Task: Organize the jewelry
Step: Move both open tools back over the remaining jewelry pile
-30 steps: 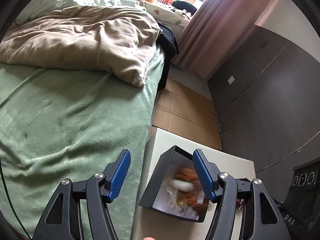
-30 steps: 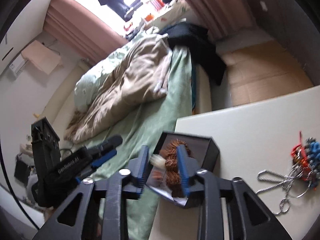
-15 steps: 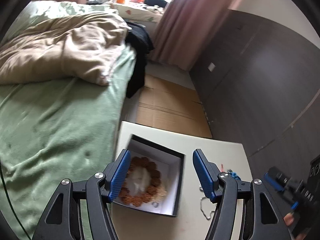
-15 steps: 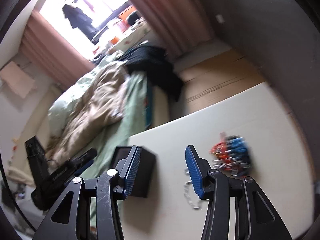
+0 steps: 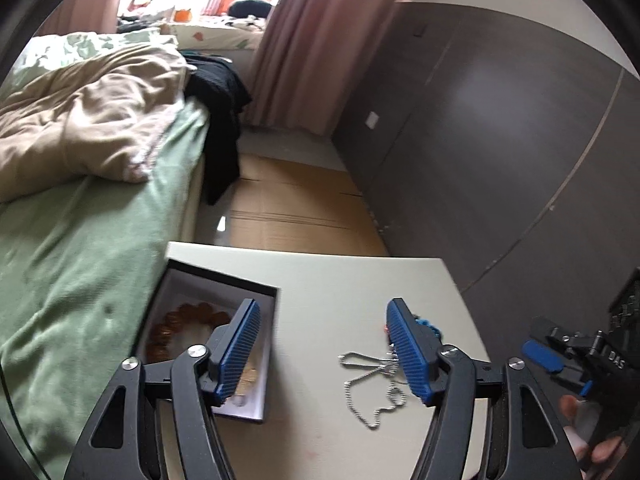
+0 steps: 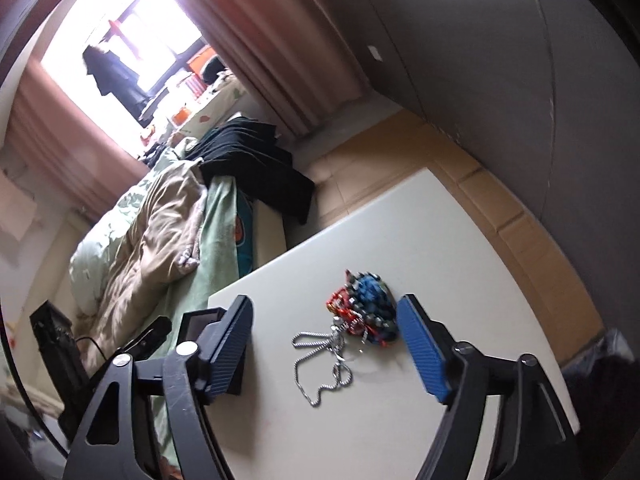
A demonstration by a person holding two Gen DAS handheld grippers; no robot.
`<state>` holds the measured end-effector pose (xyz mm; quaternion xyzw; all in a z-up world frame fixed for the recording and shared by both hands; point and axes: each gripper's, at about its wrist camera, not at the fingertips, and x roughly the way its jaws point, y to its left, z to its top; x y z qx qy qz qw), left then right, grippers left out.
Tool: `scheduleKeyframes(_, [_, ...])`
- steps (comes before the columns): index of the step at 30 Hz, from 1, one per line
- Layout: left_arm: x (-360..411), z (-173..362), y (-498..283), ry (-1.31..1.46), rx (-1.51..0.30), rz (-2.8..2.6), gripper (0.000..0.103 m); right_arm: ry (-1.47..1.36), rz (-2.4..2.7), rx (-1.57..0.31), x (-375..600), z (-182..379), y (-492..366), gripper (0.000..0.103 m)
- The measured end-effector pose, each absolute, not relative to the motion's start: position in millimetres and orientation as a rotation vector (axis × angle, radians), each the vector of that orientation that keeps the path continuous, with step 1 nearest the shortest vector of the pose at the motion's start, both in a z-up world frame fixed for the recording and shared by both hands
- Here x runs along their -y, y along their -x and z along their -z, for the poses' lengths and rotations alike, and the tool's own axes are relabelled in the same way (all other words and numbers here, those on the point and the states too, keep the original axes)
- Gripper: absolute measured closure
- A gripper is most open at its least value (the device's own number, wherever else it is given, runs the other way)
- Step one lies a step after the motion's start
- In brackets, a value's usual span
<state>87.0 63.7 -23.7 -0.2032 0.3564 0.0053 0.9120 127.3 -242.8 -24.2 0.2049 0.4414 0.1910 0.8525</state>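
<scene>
An open black jewelry box (image 5: 224,286) with a white inside sits at the left edge of the small white table (image 5: 340,280). It holds a brown bead bracelet (image 5: 184,320). A silver chain (image 5: 372,396) lies on the table beside a red and blue bead bundle (image 6: 368,308). The chain also shows in the right wrist view (image 6: 324,360). My left gripper (image 5: 322,348) is open and empty, above the table between the box and the chain. My right gripper (image 6: 324,350) is open and empty, with the chain between its fingers. The box corner (image 6: 200,320) shows behind its left finger.
A bed with a green sheet (image 5: 80,248) and a beige duvet (image 5: 88,120) runs along the table's left side. A dark wardrobe wall (image 5: 500,140) stands to the right. Cardboard (image 5: 296,208) covers the floor beyond the table.
My right gripper left the box after releasing the brown bracelet in it, swung right and opened wide over the chain and beads. My left gripper swung right, from the box toward the chain.
</scene>
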Motion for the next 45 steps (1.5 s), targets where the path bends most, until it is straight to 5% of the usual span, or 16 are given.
scheduleKeyframes(4, [-50.2, 24.2, -90.4, 0.408, -0.740, 0.008, 0.001, -0.467, -0.373, -0.950, 251.0, 35.3, -124.0, 0.004])
scheduleKeyframes(7, [-40.7, 25.9, -92.1, 0.389, -0.755, 0.011, 0.001, -0.465, -0.322, -0.945, 258.3, 40.3, -120.3, 0.000])
scheduleKeyframes(35, [25.3, 70.1, -121.9, 0.257, -0.898, 0.126, 0.001, -0.538, -0.163, -0.950, 328.0, 48.7, -126.4, 0.000])
scheduleKeyframes(41, [44.0, 86.7, -124.5, 0.166, -0.942, 0.166, 0.009, -0.566, -0.153, -1.000, 332.7, 60.2, -136.5, 0.000])
scheduleKeyframes(45, [62.7, 97.8, -127.3, 0.110, -0.969, 0.206, 0.029, -0.591, -0.162, -1.018, 333.0, 63.9, -140.1, 0.000])
